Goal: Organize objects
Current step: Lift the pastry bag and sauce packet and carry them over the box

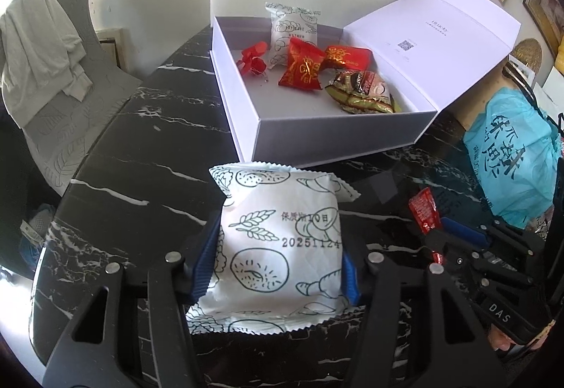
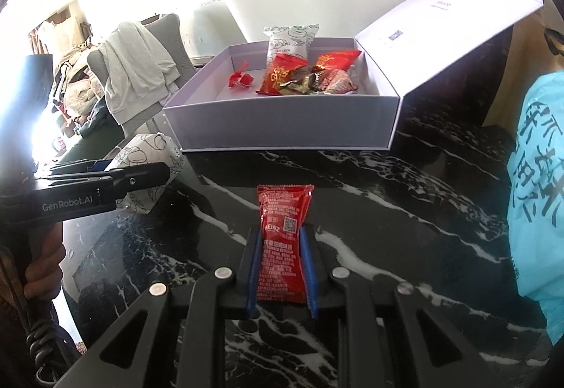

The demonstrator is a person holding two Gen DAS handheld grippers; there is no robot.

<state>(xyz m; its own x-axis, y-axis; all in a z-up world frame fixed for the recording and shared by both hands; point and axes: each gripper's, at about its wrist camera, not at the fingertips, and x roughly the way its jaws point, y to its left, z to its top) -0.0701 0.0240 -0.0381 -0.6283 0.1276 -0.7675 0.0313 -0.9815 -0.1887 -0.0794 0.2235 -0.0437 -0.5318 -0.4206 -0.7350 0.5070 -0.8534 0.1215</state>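
Left gripper (image 1: pixel 280 268): nearest the left wrist camera; its blue pads are pressed against both sides of a white pastry packet (image 1: pixel 282 247), which is held partly closed-in between them, above the worktop (image 1: pixel 148 148).
Right gripper (image 2: pixel 280 268): nearest the right wrist camera; it is clamped as far closed as the thin red ketchup sachet (image 2: pixel 283 243) allows, the sachet standing upright between the pads.
Worktop: black stone with white veins; every item listed below is carried by it.
White box (image 1: pixel 335 137): an open gift box set ahead of both grippers, its hinged lid (image 1: pixel 437 32) folded back to the right.
Blue plastic bag (image 1: pixel 518 162): printed with dark characters, placed to the right of the box, at the worktop's edge.
Chair (image 1: pixel 67 99): grey, draped with a pale garment, seen beyond the worktop's left edge.
Second pastry packet (image 1: pixel 292 32): leaned upright against the far wall inside the box.
Red candy packets (image 1: pixel 303 67): two are seen in the middle of the box, touching each other, gold print on both.
Gold and green wrapper (image 1: pixel 363 92): laid in the box near its right wall, just beside the red packets.
Red ribbon ornament (image 1: pixel 252 60): small, placed on the box floor left of the packets.
Person's hand (image 2: pixel 42 268): wrapped around the left gripper's handle, at the right wrist view's left edge.
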